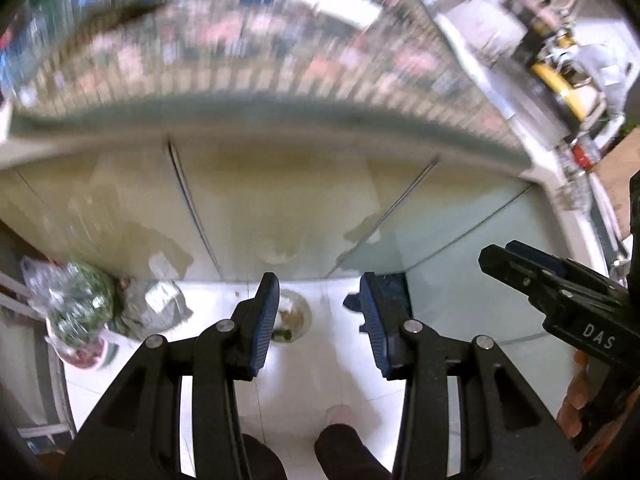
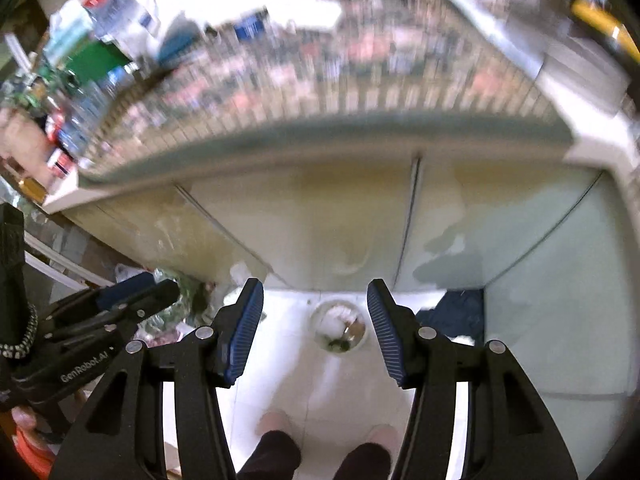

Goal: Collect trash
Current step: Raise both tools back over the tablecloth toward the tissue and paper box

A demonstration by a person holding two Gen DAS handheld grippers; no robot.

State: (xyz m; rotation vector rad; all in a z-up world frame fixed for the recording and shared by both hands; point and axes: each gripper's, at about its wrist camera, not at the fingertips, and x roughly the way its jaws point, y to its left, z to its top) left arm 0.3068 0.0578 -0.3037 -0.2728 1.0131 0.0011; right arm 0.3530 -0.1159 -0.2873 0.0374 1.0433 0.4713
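Both views are blurred and look steeply down at a white tiled floor. A round clear container with scraps inside stands on the floor, far below the fingers. My left gripper is open and holds nothing. The right gripper is open too, its blue pads bare. Each gripper shows at the edge of the other's view: the right gripper and the left gripper. A clear bag of green stuff lies at the left by the cupboard.
Pale cupboard doors rise behind the container under a counter covered by a patterned mat. A dark blue cloth lies at the cupboard's foot on the right. The person's feet stand on the tiles below. Bottles and packets crowd the counter's left.
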